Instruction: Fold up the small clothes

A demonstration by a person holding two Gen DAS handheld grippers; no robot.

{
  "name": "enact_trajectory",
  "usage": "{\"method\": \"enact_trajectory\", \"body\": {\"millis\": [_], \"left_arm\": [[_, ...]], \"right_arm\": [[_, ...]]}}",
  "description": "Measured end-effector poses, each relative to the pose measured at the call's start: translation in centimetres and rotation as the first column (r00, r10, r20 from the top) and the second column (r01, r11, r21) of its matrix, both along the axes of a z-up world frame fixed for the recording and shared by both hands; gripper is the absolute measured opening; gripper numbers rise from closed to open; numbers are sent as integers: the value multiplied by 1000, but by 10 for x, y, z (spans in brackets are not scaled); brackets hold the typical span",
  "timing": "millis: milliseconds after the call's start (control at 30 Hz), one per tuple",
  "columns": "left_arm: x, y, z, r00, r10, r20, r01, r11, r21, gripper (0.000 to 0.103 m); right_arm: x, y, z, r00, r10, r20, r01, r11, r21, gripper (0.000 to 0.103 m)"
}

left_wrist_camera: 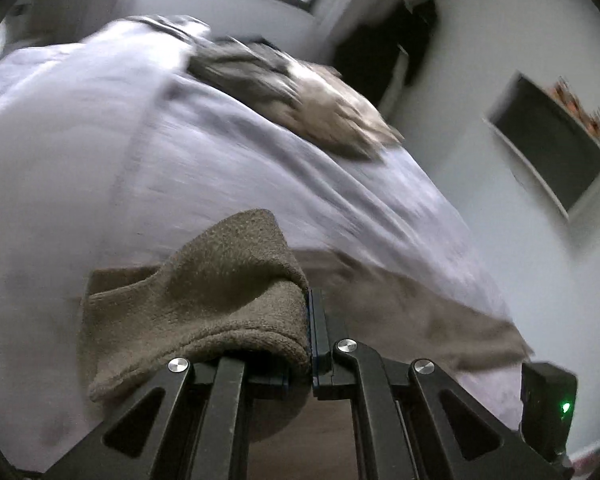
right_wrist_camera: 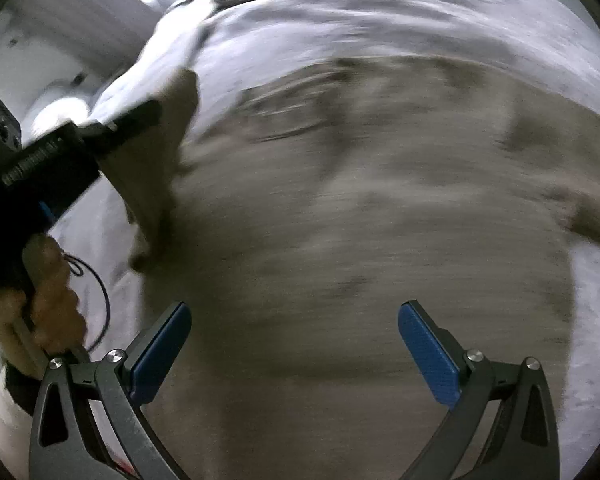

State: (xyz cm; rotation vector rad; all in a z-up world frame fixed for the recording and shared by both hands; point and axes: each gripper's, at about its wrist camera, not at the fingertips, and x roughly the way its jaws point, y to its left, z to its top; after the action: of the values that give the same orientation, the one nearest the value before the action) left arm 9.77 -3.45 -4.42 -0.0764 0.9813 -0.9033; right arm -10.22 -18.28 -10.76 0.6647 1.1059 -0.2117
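While everything's smeared with motion blur, still pretty clear where things stand: barely started. Big brownish-tan fleecy garment [right_wrist_camera: 360,208] spread flat on the pale lavender bedsheet [left_wrist_camera: 100,140], no finished fold visible anywhere. Left gripper [left_wrist_camera: 310,336] clamped tight on one corner or edge of that tan fabric, cloth bunched up over the left-hand finger and lifted off the bed. Right gripper [right_wrist_camera: 294,344] hanging over the middle of the garment with jaws spread wide, blue pads [right_wrist_camera: 428,356] bare, nothing between them. Looks like the first fold is only being set up, so basically all the folding still to do.

Further up the bed, a heap of grey and beige clothes [left_wrist_camera: 300,108], presumably still waiting. Can't tell what kind of garment the tan one is, sleeves or legs lost in the blur and cut off at the frame edges. Hand [right_wrist_camera: 48,292] on the left gripper's handle only partly visible.
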Motion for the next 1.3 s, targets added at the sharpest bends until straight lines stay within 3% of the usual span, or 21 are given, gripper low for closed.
{"method": "enact_trajectory", "body": {"millis": [133, 200, 233, 267, 300, 333, 500, 567, 667, 767, 833, 900, 967, 1000, 1033, 1067, 1133, 1167, 1200, 1267, 1300], "left_arm": [[-37, -66, -39, 997, -78, -19, 80, 989, 122, 8], [-45, -88, -64, 994, -106, -40, 112, 969, 221, 10], [-47, -91, -73, 993, -106, -43, 113, 958, 262, 15], [-52, -93, -81, 994, -103, -41, 110, 942, 317, 35], [-56, -93, -81, 995, -95, -30, 100, 934, 342, 59], [-59, -91, -81, 996, -87, -14, 87, 930, 356, 67], [-68, -41, -43, 996, -78, 38, 61, 944, 324, 70], [-57, -11, -23, 997, -17, 78, -8, 951, 310, 70], [-25, 26, -15, 989, 99, 111, -131, 933, 336, 70], [18, 60, -32, 972, 217, 89, -235, 882, 410, 70], [47, 74, -57, 963, 270, -9, -239, 868, 436, 70], [61, 80, -75, 952, 291, -98, -227, 880, 417, 70], [69, 81, -90, 939, 303, -165, -219, 893, 394, 70], [72, 79, -96, 933, 310, -181, -222, 894, 388, 70], [74, 77, -101, 931, 314, -187, -225, 895, 385, 70], [76, 73, -105, 930, 318, -186, -228, 893, 387, 70], [76, 69, -107, 932, 316, -179, -229, 894, 386, 58], [76, 67, -107, 936, 305, -175, -220, 896, 387, 41], [75, 65, -108, 941, 294, -167, -210, 895, 394, 35], [74, 66, -106, 946, 280, -164, -200, 901, 385, 32], [74, 67, -106, 947, 276, -165, -196, 903, 382, 32]], "right_arm": [[-17, -36, -18, 993, -104, -62, 103, 995, -12, 103], [-22, -50, -25, 988, -133, -83, 133, 991, -9, 103], [-23, -54, -27, 986, -141, -90, 141, 990, -10, 103], [-22, -56, -26, 986, -143, -91, 142, 990, -16, 103], [-20, -57, -25, 986, -140, -89, 138, 990, -27, 103], [-14, -57, -21, 988, -130, -86, 127, 991, -44, 103], [19, -51, -4, 999, -25, -48, 17, 988, -152, 103], [38, -35, 8, 997, 71, -35, -78, 968, -240, 103], [75, 3, 17, 971, 235, -42, -233, 891, -390, 103], [107, 41, 7, 920, 373, -122, -381, 773, -508, 103], [118, 61, -5, 887, 426, -176, -447, 700, -558, 103], [126, 73, -17, 867, 449, -217, -480, 634, -606, 103], [136, 77, -25, 863, 439, -249, -487, 593, -642, 92], [141, 75, -30, 865, 431, -256, -485, 589, -646, 64], [145, 70, -30, 873, 421, -248, -475, 612, -633, 18], [144, 60, -26, 887, 405, -221, -451, 661, -600, 13], [131, 25, -12, 946, 316, -76, -314, 825, -469, 13], [121, 5, -6, 969, 248, 8, -226, 898, -378, 13], [110, -16, -2, 983, 165, 78, -137, 950, -282, 13], [78, -60, -7, 984, -54, 172, 66, 996, -66, 14], [62, -78, -16, 970, -159, 182, 154, 987, 42, 24]]}}
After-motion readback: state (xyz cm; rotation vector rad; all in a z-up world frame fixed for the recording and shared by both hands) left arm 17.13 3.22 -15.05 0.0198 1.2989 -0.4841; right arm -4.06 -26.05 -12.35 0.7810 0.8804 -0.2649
